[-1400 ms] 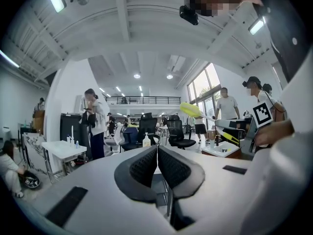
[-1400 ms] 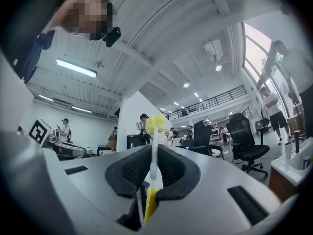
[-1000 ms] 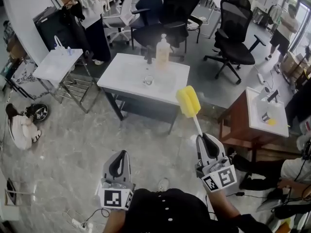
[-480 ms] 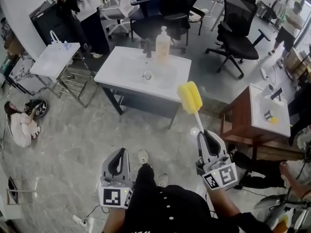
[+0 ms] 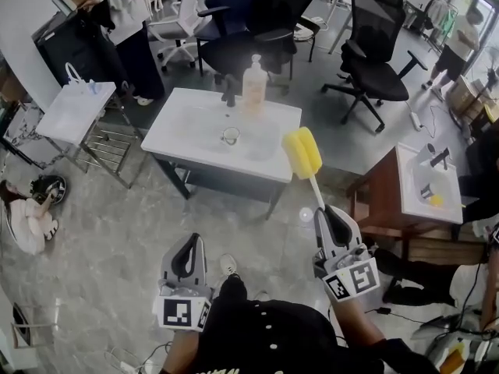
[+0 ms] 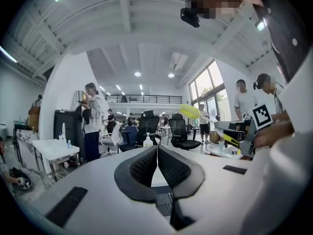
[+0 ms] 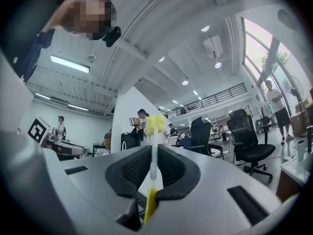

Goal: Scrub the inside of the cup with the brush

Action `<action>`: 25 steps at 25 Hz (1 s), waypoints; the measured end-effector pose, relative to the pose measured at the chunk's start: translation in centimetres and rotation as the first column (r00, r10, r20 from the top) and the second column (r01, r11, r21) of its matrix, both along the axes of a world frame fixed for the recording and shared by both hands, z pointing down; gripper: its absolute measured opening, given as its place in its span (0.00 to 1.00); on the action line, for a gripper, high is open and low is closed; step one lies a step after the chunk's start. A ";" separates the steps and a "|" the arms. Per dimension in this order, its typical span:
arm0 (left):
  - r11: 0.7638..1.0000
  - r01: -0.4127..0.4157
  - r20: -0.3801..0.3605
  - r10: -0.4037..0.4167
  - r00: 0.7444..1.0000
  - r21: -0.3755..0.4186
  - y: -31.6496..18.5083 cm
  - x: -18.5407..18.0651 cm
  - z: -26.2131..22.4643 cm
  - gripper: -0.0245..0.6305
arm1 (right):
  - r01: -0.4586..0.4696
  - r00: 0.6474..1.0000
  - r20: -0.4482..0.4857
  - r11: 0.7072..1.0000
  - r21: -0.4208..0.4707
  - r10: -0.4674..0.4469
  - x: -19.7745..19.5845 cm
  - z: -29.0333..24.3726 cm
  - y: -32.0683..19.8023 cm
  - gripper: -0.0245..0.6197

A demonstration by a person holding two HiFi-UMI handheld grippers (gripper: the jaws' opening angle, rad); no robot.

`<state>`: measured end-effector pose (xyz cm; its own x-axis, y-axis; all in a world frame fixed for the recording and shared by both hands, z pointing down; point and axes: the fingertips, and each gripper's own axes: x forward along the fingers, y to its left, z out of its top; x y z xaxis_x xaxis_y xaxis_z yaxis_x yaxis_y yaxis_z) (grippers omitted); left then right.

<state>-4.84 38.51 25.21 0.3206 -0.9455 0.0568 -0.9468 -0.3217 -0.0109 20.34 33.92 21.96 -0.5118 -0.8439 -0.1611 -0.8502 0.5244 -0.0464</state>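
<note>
Head view: right tool (image 5: 326,215) clamps the sponge brush (image 5: 302,154) by its handle; left tool (image 5: 190,241) is closed and empty. The glass cup (image 5: 229,135) stands on the white worktop (image 5: 187,123), well ahead. Likely the approach step: next, open the left tool to steady the cup.

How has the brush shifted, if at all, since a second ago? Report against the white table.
Yes. The brush has come nearer the white table: in the head view its yellow head sits further up the table's right edge.

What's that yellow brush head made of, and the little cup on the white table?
Brush head: likely soft foam sponge, matte yellow, grooved. Cup: clear and shiny, glass or plastic; the table shows through it.
</note>
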 end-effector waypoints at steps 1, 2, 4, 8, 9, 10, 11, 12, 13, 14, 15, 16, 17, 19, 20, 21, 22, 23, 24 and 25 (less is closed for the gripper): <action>1.000 0.000 0.001 0.000 1.000 0.000 -1.0 -0.4 0.0 0.08 | -0.003 1.000 0.000 1.000 0.002 0.003 -0.3 -0.1 -0.9 0.12; 1.000 0.000 0.001 0.000 1.000 0.000 -1.9 -0.7 -0.1 0.08 | -0.006 1.000 0.000 1.000 0.005 0.006 -0.6 -0.2 -1.8 0.12; 1.000 0.000 0.000 0.000 1.000 0.003 -3.8 -1.5 -0.3 0.08 | -0.009 1.000 0.000 1.000 0.012 0.009 -1.2 -0.5 -3.4 0.12; 1.000 -0.013 0.001 0.013 1.000 0.017 -6.9 -2.7 -0.7 0.08 | -0.019 1.000 0.005 0.999 0.027 0.019 -2.5 -1.0 -6.4 0.12; 1.000 -0.015 0.001 0.015 1.000 0.018 -7.6 -3.0 -0.8 0.08 | -0.021 1.000 0.005 0.999 0.029 0.021 -2.9 -1.1 -7.0 0.12; 1.000 -0.016 0.000 0.016 1.000 0.020 -8.2 -3.4 -0.9 0.08 | -0.023 1.000 0.005 0.999 0.031 0.023 -3.2 -1.2 -7.6 0.12; 1.000 -0.017 -0.001 0.017 1.000 0.022 -8.9 -3.8 -1.0 0.08 | -0.026 1.000 0.006 0.999 0.034 0.026 -3.5 -1.4 -8.3 0.12; 1.000 -0.020 -0.001 0.020 1.000 0.024 -9.5 -4.1 -1.1 0.08 | -0.030 1.000 0.006 0.999 0.037 0.030 -3.8 -1.5 -8.9 0.12; 0.999 -0.024 -0.001 0.024 1.000 0.026 -10.2 -4.4 -1.1 0.08 | -0.035 0.999 0.007 0.999 0.040 0.034 -4.1 -1.6 -9.5 0.12; 0.999 -0.028 0.001 0.028 1.000 0.028 -10.8 -4.7 -1.2 0.08 | -0.039 0.999 0.008 0.998 0.043 0.039 -4.4 -1.7 -10.1 0.12; 0.999 -0.033 0.002 0.033 0.999 0.028 -11.5 -5.1 -1.2 0.08 | -0.045 0.999 0.009 0.998 0.045 0.044 -4.7 -1.7 -10.6 0.12; 0.999 -0.038 0.002 0.038 0.999 0.027 -12.1 -5.4 -1.2 0.08 | -0.050 0.999 0.010 0.998 0.045 0.050 -5.0 -1.7 -11.1 0.12; 0.999 -0.042 0.002 0.042 0.999 0.026 -12.7 -5.8 -1.1 0.08 | -0.057 0.998 0.012 0.997 0.046 0.056 -5.3 -1.7 -11.6 0.12; 0.998 -0.053 0.002 0.053 0.999 0.025 -13.9 -6.5 -1.0 0.08 | -0.069 0.998 0.014 0.996 0.048 0.069 -6.0 -1.7 -12.4 0.12; 0.998 -0.061 0.002 0.061 0.998 0.024 -14.5 -6.8 -0.9 0.08 | -0.076 0.997 0.014 0.996 0.048 0.075 -6.2 -1.6 -12.8 0.12; 0.997 -0.070 0.003 0.070 0.998 0.024 -15.0 -7.0 -0.8 0.08 | -0.083 0.996 0.014 0.995 0.048 0.082 -6.5 -1.5 -13.2 0.12; 0.996 -0.081 0.004 0.081 0.997 0.025 -15.6 -7.2 -0.8 0.08 | -0.090 0.996 0.013 0.995 0.047 0.089 -6.8 -1.5 -13.6 0.12; 0.995 -0.094 0.006 0.093 0.996 0.027 -16.1 -7.4 -0.8 0.08 | -0.097 0.995 0.013 0.994 0.046 0.097 -7.1 -1.4 -13.9 0.12; 0.994 -0.105 0.010 0.104 0.995 0.029 -16.5 -7.6 -0.7 0.08 | -0.104 0.995 0.013 0.994 0.044 0.104 -7.3 -1.3 -14.3 0.12; 0.993 -0.112 0.012 0.112 0.994 0.028 -17.0 -7.7 -0.6 0.08 | -0.110 0.994 0.013 0.993 0.041 0.110 -7.5 -1.2 -14.6 0.12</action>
<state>-12.59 21.53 24.65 0.4242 -0.9049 0.0340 -0.9045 -0.4252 -0.0318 12.85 19.30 20.78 -0.4144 -0.8874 -0.2021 -0.9024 0.4295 -0.0357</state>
